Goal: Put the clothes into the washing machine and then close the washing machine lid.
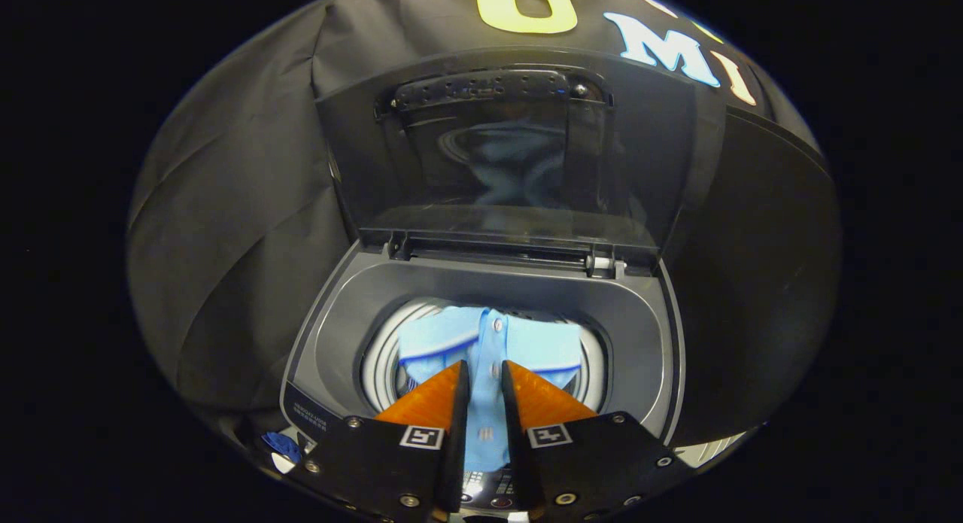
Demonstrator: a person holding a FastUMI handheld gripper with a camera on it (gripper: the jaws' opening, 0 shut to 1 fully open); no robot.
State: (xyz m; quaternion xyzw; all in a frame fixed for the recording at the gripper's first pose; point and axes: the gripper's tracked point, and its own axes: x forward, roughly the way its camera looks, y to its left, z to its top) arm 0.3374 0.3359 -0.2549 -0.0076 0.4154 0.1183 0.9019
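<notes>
Plainly, the main risk from here is judged to lie in the release: a light blue shirt (489, 350) is seen hanging down into the drum (380, 357) of the washing machine (639, 312), and if it is let go while part of the cloth is draped over the grey rim, a fold could be left outside the drum and then be trapped when the lid (519, 154) is brought down. A second hazard is judged to come from the lid itself, which is seen standing upright behind the opening, held on its hinge at the back of the tub; if it is struck carelessly on the way out, it could drop onto the gripper (485, 369) or onto cloth not yet cleared. The smooth surface of the lid could also be missed or slipped off when it is pushed shut. As for the jaws, they are seen drawn close together with only a narrow gap left between them, and a strip of the shirt, with its button placket, runs through that gap. Whether both fingers (432, 402) are actually pressed on the cloth cannot be told with certainty, since the contact faces are hidden; the shirt may be pinched, or may merely be seen beyond the tips. The shirt is placed just ahead of and between the fingers, above the drum opening.
</notes>
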